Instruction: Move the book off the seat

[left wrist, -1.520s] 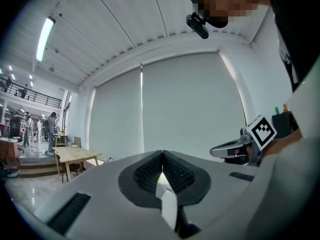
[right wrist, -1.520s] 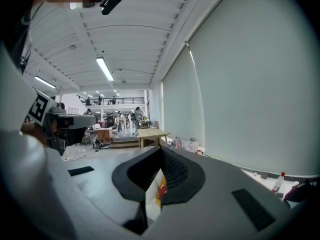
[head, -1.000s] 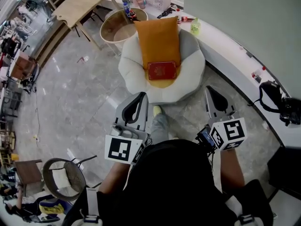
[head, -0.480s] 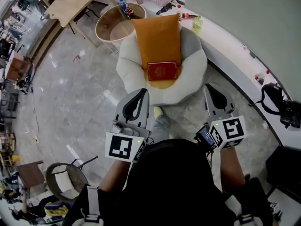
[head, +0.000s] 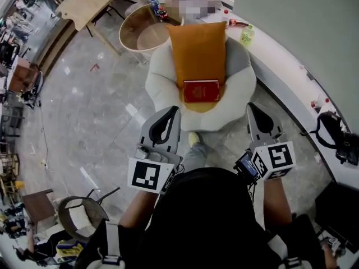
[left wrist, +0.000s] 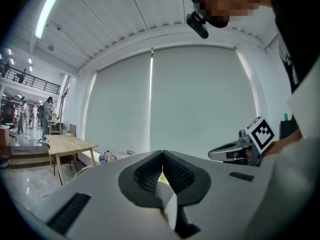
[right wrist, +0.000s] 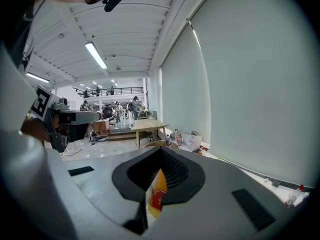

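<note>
- On the orange fabric cushion [head: 197, 49] of the round white padded seat [head: 161, 86]: flat red rectangular hardcover book [head: 201, 91], long axis crosswise in head view.
- Ahead of both grippers, well apart from either, between their lines of reach.
- Jaws together, nothing held, on left grey two-jaw gripper [head: 168, 114]; probably slightly nearer.
- Same on right grey two-jaw gripper [head: 256, 112]: pressed together, empty.
- Likely needed first: more reach forward.

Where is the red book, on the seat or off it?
On the seat. The red book lies flat and closed on the orange cushion that covers the white chair.
</note>
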